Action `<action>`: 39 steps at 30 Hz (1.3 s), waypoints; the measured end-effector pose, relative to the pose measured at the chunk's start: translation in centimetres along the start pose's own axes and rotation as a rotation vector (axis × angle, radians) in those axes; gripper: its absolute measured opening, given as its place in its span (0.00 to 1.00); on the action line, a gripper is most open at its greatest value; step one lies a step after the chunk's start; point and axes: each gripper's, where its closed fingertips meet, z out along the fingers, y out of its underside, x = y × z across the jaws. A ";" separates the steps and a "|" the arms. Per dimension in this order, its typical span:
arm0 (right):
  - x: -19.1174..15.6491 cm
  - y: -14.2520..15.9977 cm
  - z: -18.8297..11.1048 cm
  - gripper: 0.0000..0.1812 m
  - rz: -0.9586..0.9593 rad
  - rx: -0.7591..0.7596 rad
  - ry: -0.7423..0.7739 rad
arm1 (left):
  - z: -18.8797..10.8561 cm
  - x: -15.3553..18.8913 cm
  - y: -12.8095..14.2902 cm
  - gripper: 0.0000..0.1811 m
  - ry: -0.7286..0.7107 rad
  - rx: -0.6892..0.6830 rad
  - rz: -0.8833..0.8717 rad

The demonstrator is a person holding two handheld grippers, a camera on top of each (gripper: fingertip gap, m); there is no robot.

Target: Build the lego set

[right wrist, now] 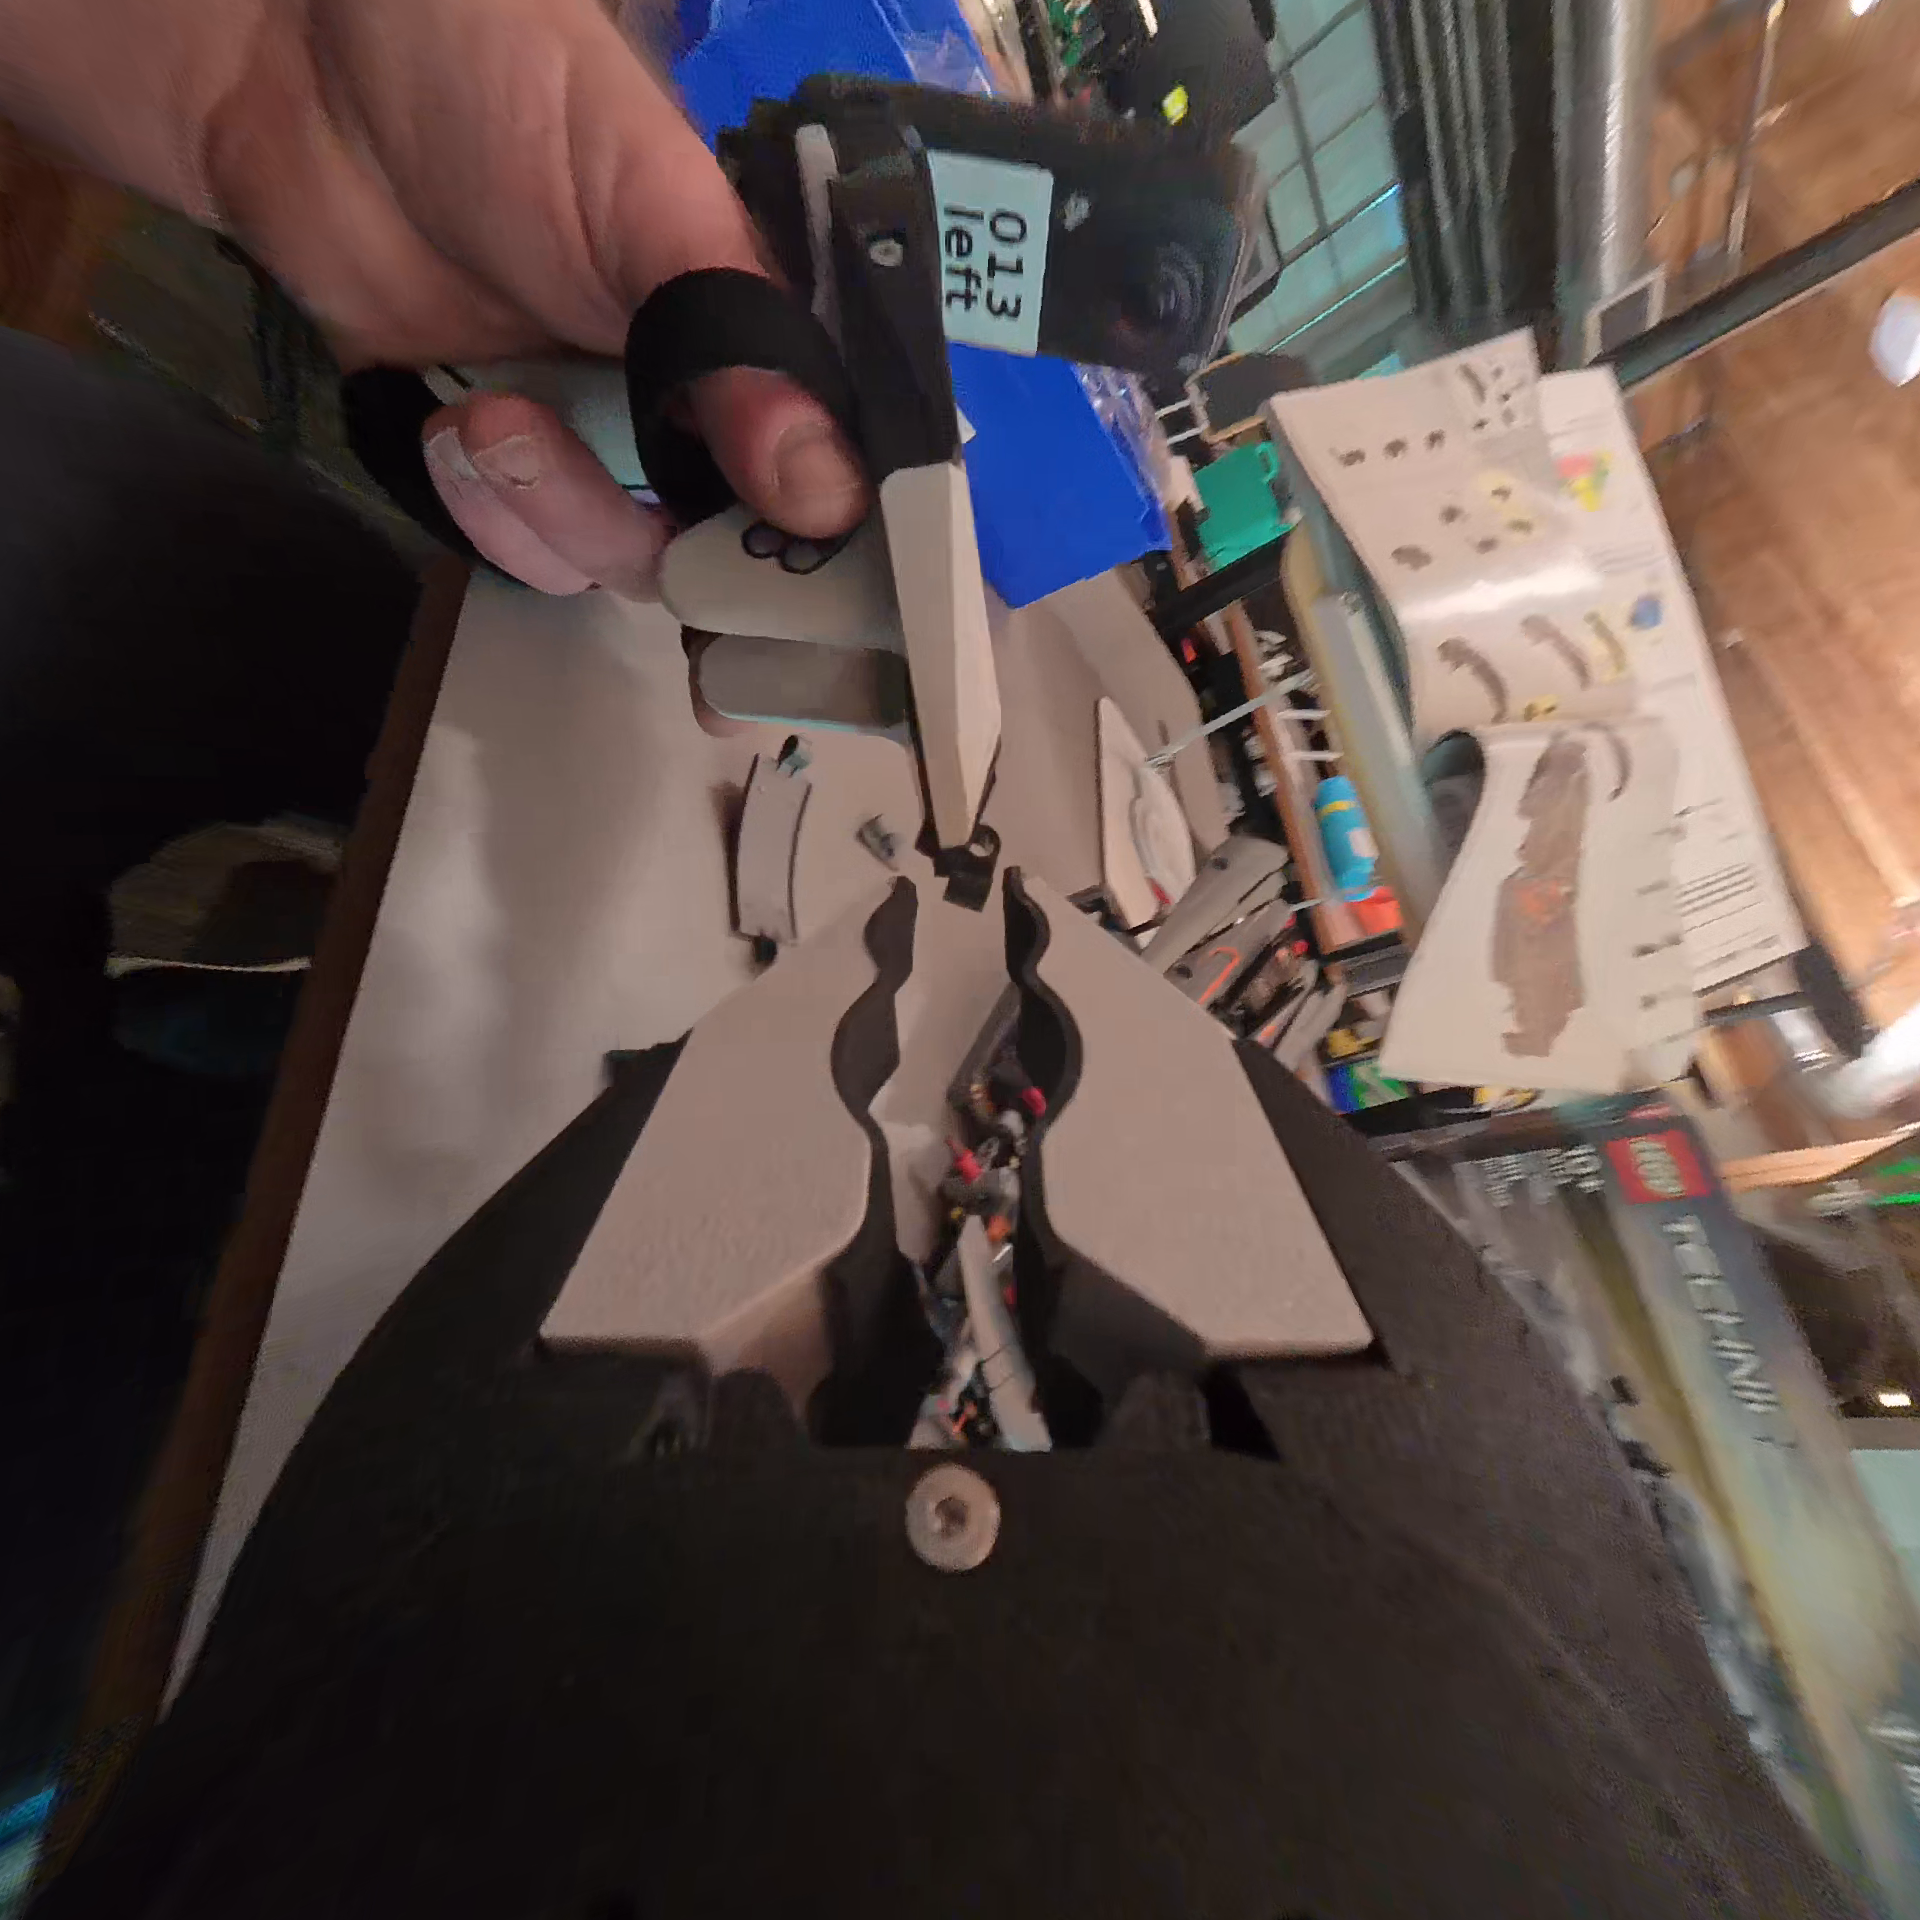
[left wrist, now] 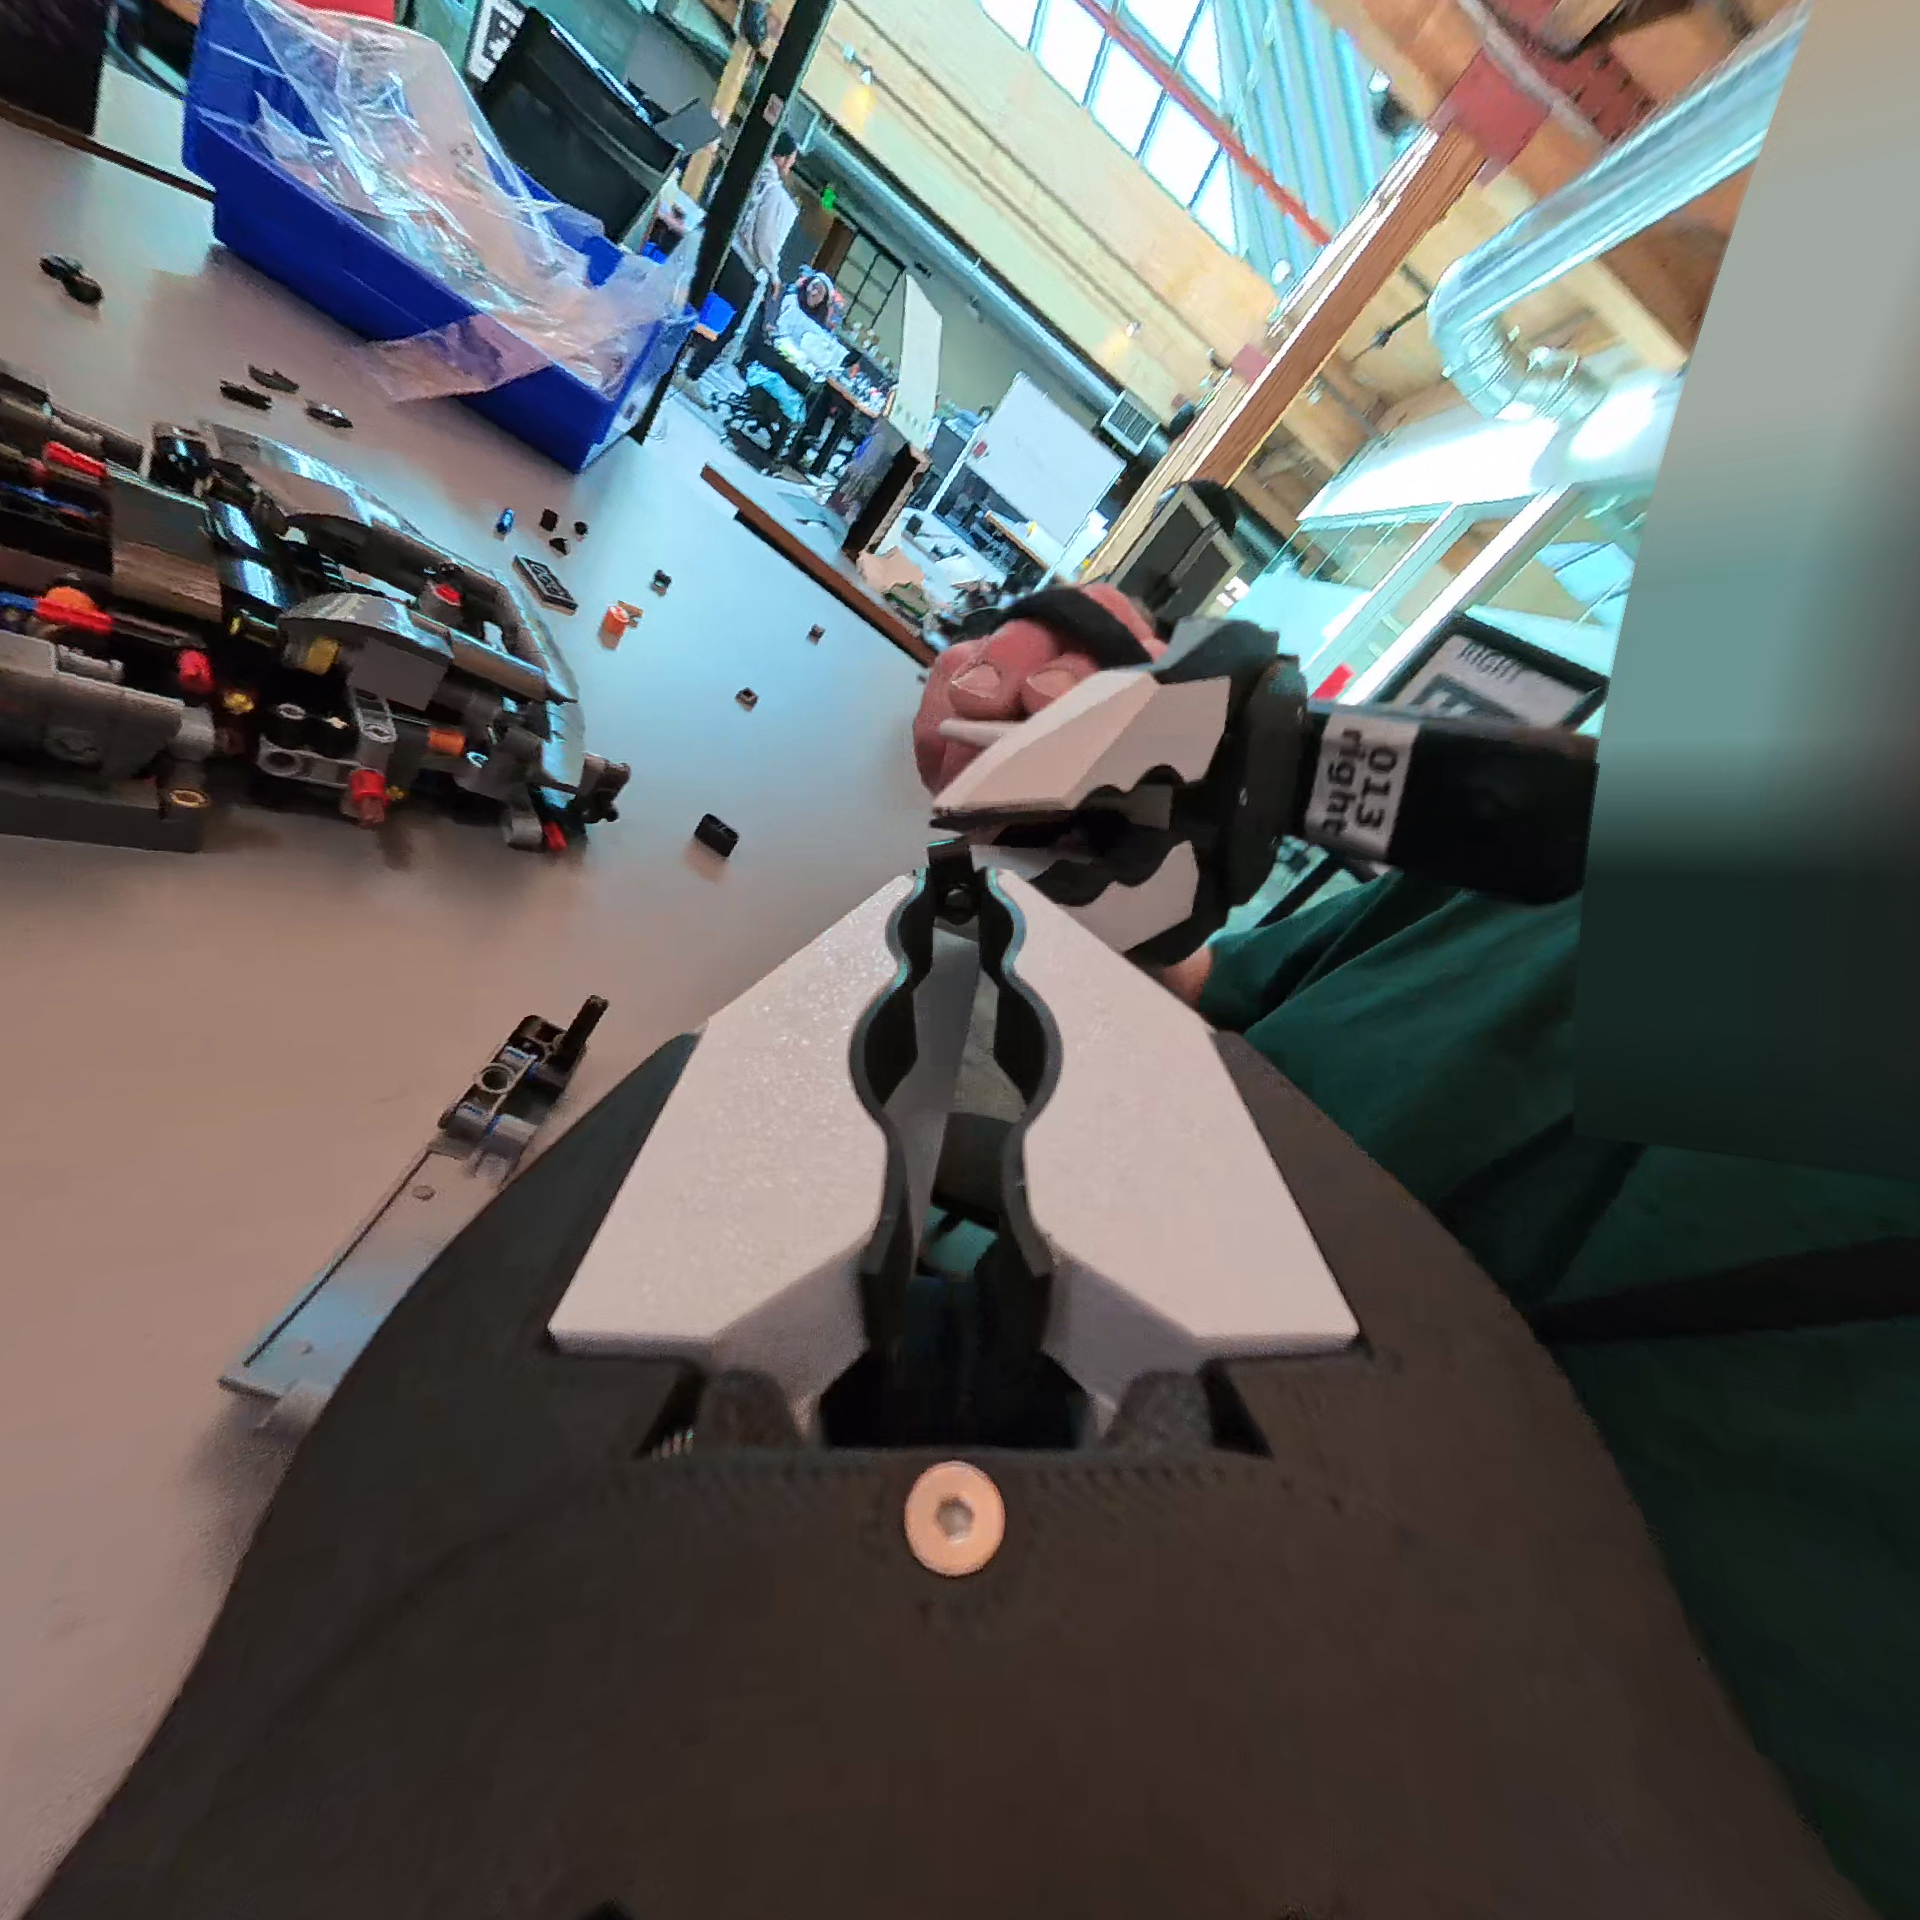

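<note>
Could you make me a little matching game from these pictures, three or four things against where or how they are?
Things:
1. left gripper
2. right gripper
3. blue bin
4. half-built lego model

States:
A. holds crumpled clear plastic
B. shut on a small black piece
C. open, jaws either side of that piece
D. lies on the table, loose parts around it

Pairs: 1-B, 2-C, 3-A, 4-D

Small black piece pinched at left gripper tips, dark half-built model flat on table far left, loose black bits scattered beside it
</note>
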 end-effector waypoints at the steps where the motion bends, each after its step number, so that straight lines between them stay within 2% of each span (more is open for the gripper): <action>1: 0.0 -0.3 0.1 0.08 -0.036 0.003 0.014 | 0.0 0.1 0.0 0.03 0.018 0.004 -0.024; 7: 0.6 -1.0 -0.1 0.06 -0.185 0.007 0.089 | -0.1 1.0 -0.5 0.03 0.104 0.045 -0.145; 11: 0.6 -1.2 -0.3 0.06 -0.169 0.019 0.081 | 0.0 1.2 -0.5 0.03 0.115 0.060 -0.160; 21: 1.7 -1.7 -0.2 0.04 -0.038 0.054 0.049 | -0.2 1.6 -1.7 0.05 0.021 0.098 0.008; 33: 2.7 -1.2 0.4 0.04 0.022 0.031 0.074 | -1.6 1.3 -2.1 0.11 -0.092 0.112 0.111; 36: 3.5 -0.1 0.3 0.04 0.031 0.001 0.096 | -2.8 0.2 -2.0 0.13 -0.189 0.059 0.193; 39: 4.5 2.2 0.0 0.03 0.065 -0.045 0.120 | -4.9 -2.6 -1.0 0.18 -0.410 -0.108 0.379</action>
